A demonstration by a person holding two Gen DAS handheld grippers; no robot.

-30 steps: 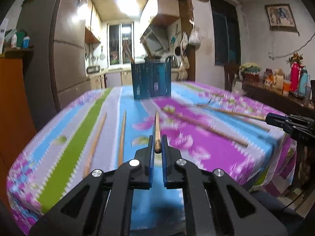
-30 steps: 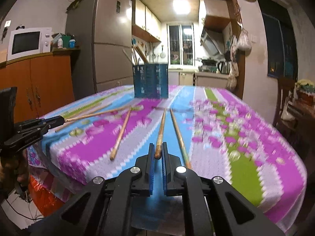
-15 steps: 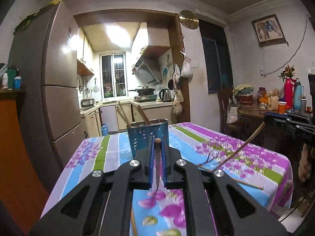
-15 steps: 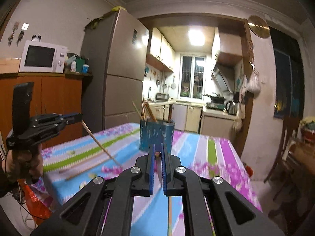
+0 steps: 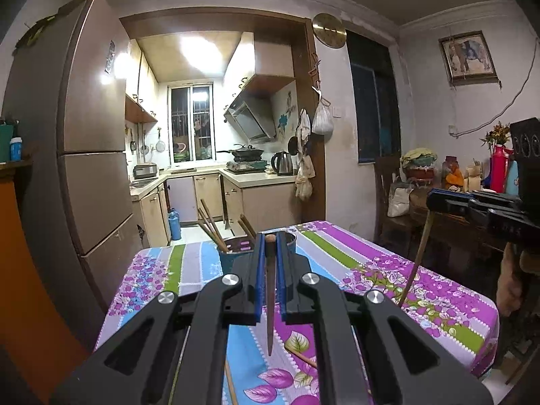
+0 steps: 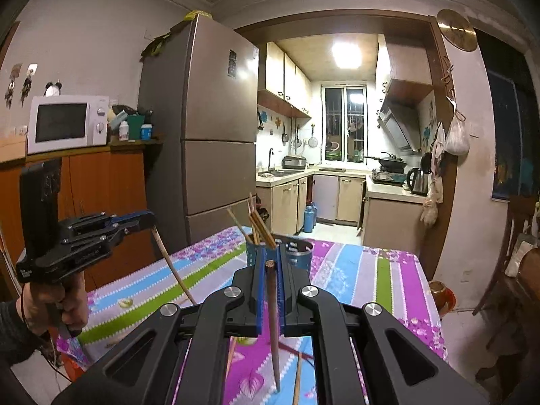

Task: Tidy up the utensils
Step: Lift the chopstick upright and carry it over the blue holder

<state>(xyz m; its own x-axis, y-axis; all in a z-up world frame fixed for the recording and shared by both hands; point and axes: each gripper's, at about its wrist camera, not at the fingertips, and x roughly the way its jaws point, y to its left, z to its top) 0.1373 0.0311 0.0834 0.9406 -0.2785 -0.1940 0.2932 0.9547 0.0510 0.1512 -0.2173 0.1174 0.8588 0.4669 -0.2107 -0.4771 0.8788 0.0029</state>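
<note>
- The left tongs (image 5: 270,246) are pinching a dark wooden chopstick (image 5: 269,300) near its thick end; the stick hangs point-down between the blue pads, its tip above the desk (image 5: 435,290).
- The right tongs (image 6: 270,263) are pinching a second chopstick (image 6: 274,324) the same way, thick end up between the pads, thin end pointing down toward the desk.
- In the right wrist view the left tongs show at the left edge, held by a hand (image 6: 54,303), with their chopstick slanting down and to the right.
- In the left wrist view the right tongs (image 5: 435,199) show at the right edge, and their pale chopstick (image 5: 416,256) slants down to the flowered cloth.
- A blue utensil holder (image 6: 297,253) stands on the desk toward its far end, just beyond both tongs in either view.
- Several chopsticks (image 6: 258,222) already stand in the holder, leaning to the left over its rim.
- More chopsticks (image 6: 297,378) lie flat on the cloth below the right tongs; the left view also shows one (image 5: 302,357) lying near the tongs.
- The desk wears a striped cloth of purple, blue, green and grey with flower prints.
- Behind the desk stand a tall fridge (image 6: 216,135) and an open kitchen with a window.
- A white microwave (image 6: 67,123) sits on an orange cabinet at the left of the right view.
</note>
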